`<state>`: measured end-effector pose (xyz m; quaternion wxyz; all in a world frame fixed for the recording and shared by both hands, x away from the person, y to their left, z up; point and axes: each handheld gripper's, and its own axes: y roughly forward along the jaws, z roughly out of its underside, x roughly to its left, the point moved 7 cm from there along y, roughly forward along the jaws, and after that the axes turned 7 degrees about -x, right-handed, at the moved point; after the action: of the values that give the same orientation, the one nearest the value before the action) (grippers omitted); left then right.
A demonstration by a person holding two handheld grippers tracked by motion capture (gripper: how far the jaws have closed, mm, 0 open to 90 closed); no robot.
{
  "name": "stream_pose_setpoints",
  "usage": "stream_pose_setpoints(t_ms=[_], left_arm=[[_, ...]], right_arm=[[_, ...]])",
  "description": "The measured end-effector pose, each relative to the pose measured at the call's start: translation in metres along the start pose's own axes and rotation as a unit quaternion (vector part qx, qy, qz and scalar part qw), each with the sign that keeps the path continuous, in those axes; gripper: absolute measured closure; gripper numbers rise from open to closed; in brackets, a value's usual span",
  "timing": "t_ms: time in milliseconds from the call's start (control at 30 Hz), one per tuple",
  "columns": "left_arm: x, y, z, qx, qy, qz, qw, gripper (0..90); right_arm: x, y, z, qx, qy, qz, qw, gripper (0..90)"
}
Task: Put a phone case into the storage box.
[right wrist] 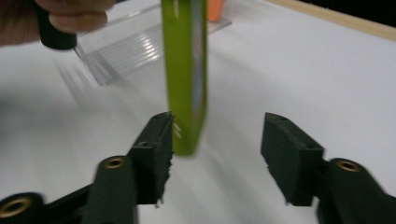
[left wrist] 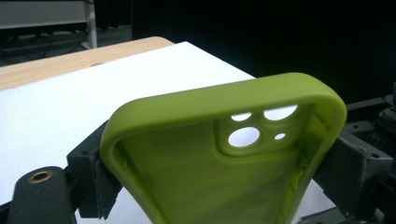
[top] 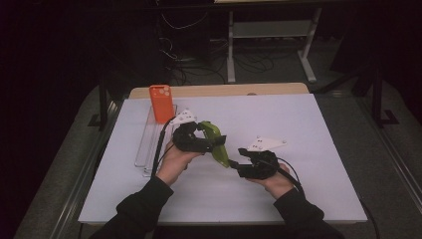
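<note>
Lime-green soft silicone phone case (left wrist: 224, 154) is off the surface, clamped across its width by the left hand-held gripper (left wrist: 219, 172): pads press both long side walls, open face and camera cutout toward that gripper's camera

In the high view the case (top: 217, 143) hangs between the two hands, long axis slanting from upper left down toward lower right, lower end nearest the right hand-held gripper (top: 238, 166)

Right hand-held gripper (right wrist: 215, 144) jaws stand apart, holding nothing. In its own view the case (right wrist: 186, 79) is edge-on and near upright, bottom corner just beside the left-hand pad, maybe brushing it (blurred, can't tell), well clear of the other pad. So the case sits off-centre in that gap, not gripped there

Key relation: the case lies straight ahead of the right jaws, thin edge toward them, long axis running up and away. Left hand has sole hold; right is the nearer free one. My read: any regrip by the right would have to centre the case's end between the pads first, otherwise one pad pushes it sideways against the left clamp

Further out: clear acrylic slotted stand (top: 149, 144) lies at the left of the white surface (top: 298, 129), with an orange phone case (top: 161, 103) standing upright at its far end. Stand is closer to the left hand
</note>
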<state>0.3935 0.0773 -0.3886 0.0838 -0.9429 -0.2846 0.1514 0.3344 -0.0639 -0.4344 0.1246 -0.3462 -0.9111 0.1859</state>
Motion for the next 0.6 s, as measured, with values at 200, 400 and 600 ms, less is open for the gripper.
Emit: stream_pose_setpoints(t_ms=[200,400,600], left_arm=[[0.005,-0.005,-0.008,-0.008,0.004,-0.012,0.9999,13.7],[0.008,-0.01,-0.012,-0.01,0.011,-0.02,0.9997,14.8],[0.015,-0.01,-0.018,-0.011,0.013,-0.032,0.9994,15.0]], right_arm=[[-0.018,-0.017,0.006,0.006,0.003,0.019,0.9998,29.1],[-0.029,-0.028,0.012,0.012,0.001,0.031,0.9994,22.5],[-0.042,-0.041,0.023,0.013,0.001,0.051,0.9986,17.5]])
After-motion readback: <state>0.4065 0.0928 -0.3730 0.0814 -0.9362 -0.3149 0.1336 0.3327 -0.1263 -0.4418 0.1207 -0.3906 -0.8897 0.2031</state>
